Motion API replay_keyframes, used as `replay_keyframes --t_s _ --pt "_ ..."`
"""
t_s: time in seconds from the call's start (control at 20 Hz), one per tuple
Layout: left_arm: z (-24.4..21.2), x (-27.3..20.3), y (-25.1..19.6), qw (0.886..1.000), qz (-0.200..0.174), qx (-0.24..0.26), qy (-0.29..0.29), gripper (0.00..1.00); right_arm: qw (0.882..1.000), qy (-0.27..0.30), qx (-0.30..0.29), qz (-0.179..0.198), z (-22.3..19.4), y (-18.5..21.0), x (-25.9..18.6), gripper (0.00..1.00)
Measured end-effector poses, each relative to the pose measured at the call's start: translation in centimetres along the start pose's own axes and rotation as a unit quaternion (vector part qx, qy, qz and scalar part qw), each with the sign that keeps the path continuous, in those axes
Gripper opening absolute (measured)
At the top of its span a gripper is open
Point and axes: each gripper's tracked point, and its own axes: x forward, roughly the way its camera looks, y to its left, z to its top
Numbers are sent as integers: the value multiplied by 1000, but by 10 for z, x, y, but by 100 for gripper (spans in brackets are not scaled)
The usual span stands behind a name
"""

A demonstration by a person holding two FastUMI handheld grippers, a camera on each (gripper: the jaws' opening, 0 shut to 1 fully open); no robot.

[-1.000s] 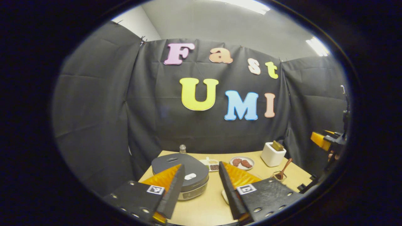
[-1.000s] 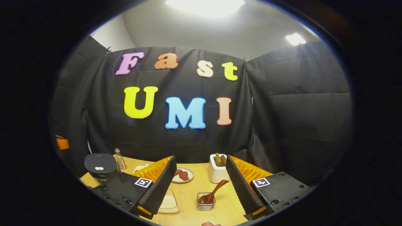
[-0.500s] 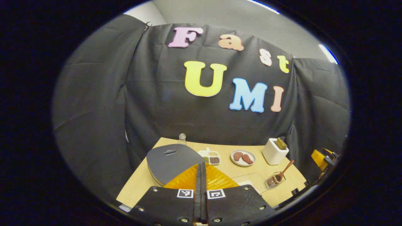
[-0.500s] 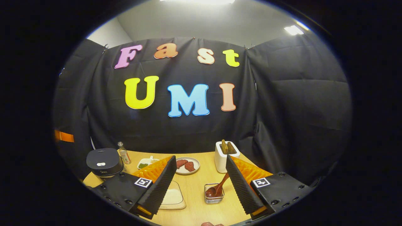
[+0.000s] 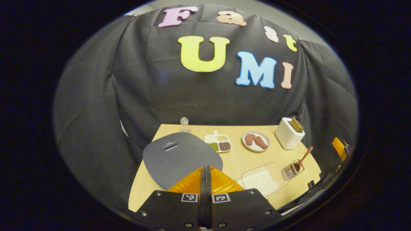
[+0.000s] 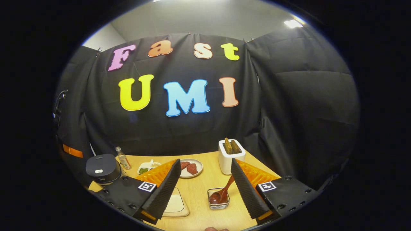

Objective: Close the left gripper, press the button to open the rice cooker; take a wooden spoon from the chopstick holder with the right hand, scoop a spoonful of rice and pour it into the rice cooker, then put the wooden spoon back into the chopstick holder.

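Note:
The rice cooker (image 5: 179, 155) sits at the table's left with its dark grey lid down. My left gripper (image 5: 205, 169) is shut with nothing between its fingers, and hangs over the lid's front edge, hiding the button. The right gripper view shows the cooker (image 6: 101, 167) with its white button (image 6: 98, 171) on top. The wooden spoon (image 6: 222, 192) leans in the small wire chopstick holder (image 6: 218, 202). My right gripper (image 6: 205, 164) stands open just above and before it, touching nothing. A clear dish of rice (image 5: 261, 179) lies beside the holder (image 5: 290, 170).
At the back of the wooden table (image 5: 237, 157) stand a small bottle (image 5: 184, 124), a divided tray of grains (image 5: 218, 143), a plate with brown pieces (image 5: 256, 141) and a white box with wooden sticks (image 5: 286, 134). Black cloth walls close in on three sides.
My left gripper went from open to shut, then rose and tipped down over the cooker lid. My right gripper stayed open and drifted only slightly above the holder.

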Motion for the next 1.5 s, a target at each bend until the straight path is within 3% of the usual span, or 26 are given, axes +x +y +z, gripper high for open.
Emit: replay_keyframes --t_s 0.2,0.55,0.75,1.25,1.3,1.5 --pt "-7 34 13 999 17 36 7 1 1000 -8 -1 -4 6 -9 15 99" --pt "-42 78 16 998 12 -20 57 1 1000 22 -18 -6 -10 -15 33 99" --pt "-55 89 18 996 15 -47 78 1 999 33 -28 -2 -15 -15 41 99" --pt "-58 93 22 993 25 -48 102 2 999 46 -22 5 -20 -13 51 99" --pt "-58 94 23 993 27 -53 104 2 999 44 -15 5 -19 -12 51 95" --pt "-60 95 23 992 29 -68 103 2 999 46 -16 6 -22 -13 47 99"
